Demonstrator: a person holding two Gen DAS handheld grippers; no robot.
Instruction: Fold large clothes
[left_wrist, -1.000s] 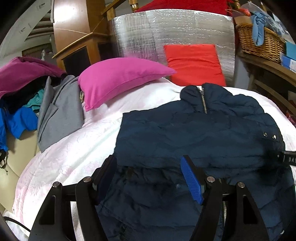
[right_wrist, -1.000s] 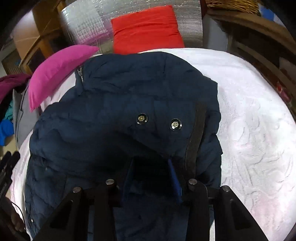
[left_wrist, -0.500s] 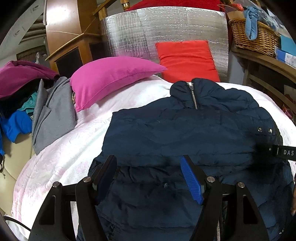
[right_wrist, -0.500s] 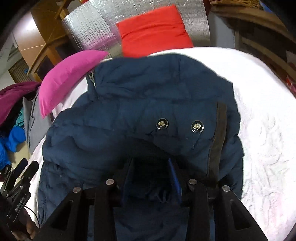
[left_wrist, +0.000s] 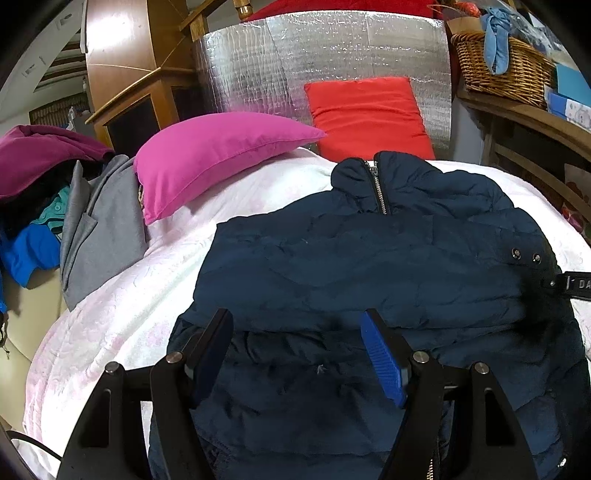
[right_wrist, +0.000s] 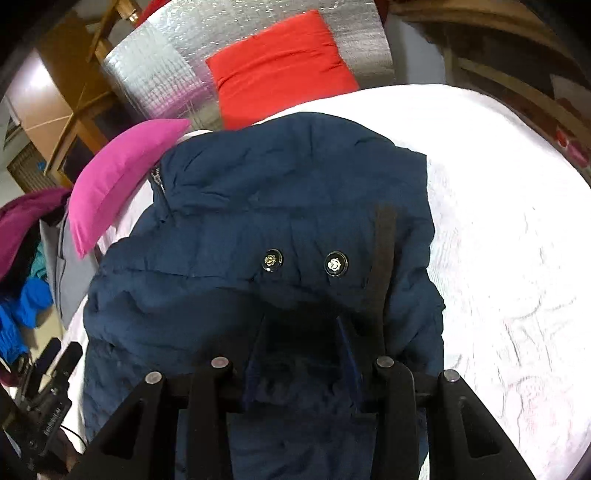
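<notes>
A navy padded jacket (left_wrist: 369, 258) lies on the white bed cover (left_wrist: 129, 302), collar and zip toward the pillows, one side folded across its front. My left gripper (left_wrist: 297, 328) hovers over the jacket's near part with its jaws wide; the fabric lies flat between the blue pads and is not pinched. My right gripper (right_wrist: 301, 325) is shut on a bunched fold of the jacket (right_wrist: 258, 203), just below two snap buttons (right_wrist: 271, 260). The left gripper (right_wrist: 55, 354) also shows at the jacket's lower left edge in the right wrist view.
A pink pillow (left_wrist: 221, 155) and a red pillow (left_wrist: 369, 114) lean at the head of the bed against a silver foil panel (left_wrist: 314, 62). A grey garment (left_wrist: 99, 229) and a clothes pile (left_wrist: 33, 166) lie left. A wicker basket (left_wrist: 502, 66) sits on a right-hand shelf.
The right wrist view has tilted a little and the left gripper has come further into its lower left corner. Both grippers keep the same opening; the jacket has barely shifted.
</notes>
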